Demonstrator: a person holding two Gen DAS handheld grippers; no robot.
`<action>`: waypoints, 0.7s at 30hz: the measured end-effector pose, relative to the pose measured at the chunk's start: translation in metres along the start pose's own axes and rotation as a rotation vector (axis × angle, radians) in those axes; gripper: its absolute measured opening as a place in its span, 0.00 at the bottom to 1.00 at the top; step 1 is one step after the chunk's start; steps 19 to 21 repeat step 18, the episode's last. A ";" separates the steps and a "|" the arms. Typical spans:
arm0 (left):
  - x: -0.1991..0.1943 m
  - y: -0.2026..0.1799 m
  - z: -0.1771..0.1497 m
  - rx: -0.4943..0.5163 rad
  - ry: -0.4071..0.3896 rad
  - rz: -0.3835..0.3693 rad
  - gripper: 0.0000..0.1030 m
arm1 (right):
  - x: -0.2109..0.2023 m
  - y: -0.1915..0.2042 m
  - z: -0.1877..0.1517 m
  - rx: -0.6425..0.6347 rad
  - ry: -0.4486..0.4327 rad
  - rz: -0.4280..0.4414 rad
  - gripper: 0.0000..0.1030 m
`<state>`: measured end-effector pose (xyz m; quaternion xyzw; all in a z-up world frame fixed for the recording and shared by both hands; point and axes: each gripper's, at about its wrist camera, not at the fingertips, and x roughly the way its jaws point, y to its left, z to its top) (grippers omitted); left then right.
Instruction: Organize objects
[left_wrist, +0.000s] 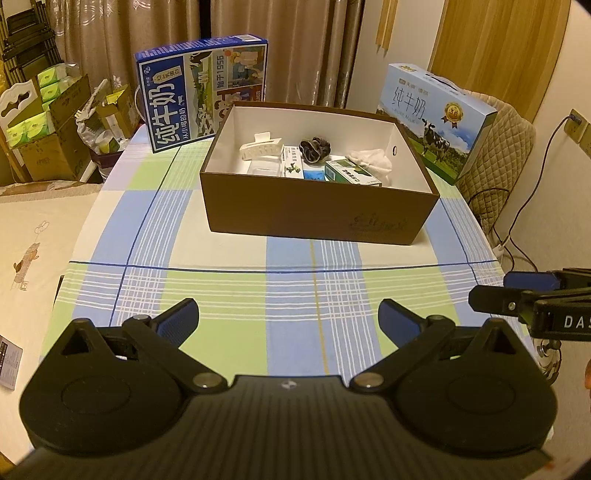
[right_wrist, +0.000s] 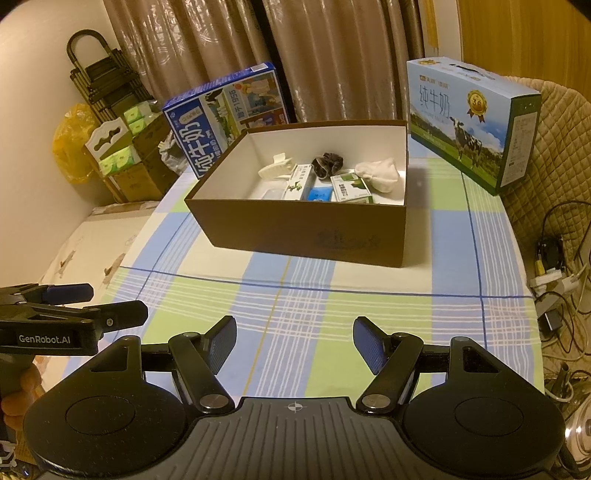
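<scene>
While both the left gripper (left_wrist: 289, 322) and right gripper (right_wrist: 294, 341) are being held wide and empty, the light, stiff brown box (left_wrist: 317, 212) is being judged best gripped by its rim; its soft contents are being left inside.

both wrist views downward, sharing brown box (left_wrist: 321, 214)

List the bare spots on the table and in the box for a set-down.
Free: checked cloth between both open grippers and the brown box; the strip left of the box. Inside, only the left end by the hair clip is bare; centre and right are crowded with cartons and cloth.
</scene>
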<state>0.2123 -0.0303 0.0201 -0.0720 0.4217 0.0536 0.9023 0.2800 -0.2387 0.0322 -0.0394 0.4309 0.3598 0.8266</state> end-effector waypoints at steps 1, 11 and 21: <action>0.001 0.000 0.000 0.000 0.000 0.000 0.99 | 0.000 -0.001 0.000 0.000 0.001 0.000 0.65; 0.002 -0.001 0.001 -0.001 0.001 0.001 0.99 | 0.004 -0.007 0.002 0.006 0.004 -0.002 0.65; 0.009 -0.005 0.009 0.008 -0.003 0.001 0.99 | 0.006 -0.010 0.003 0.011 0.004 -0.004 0.65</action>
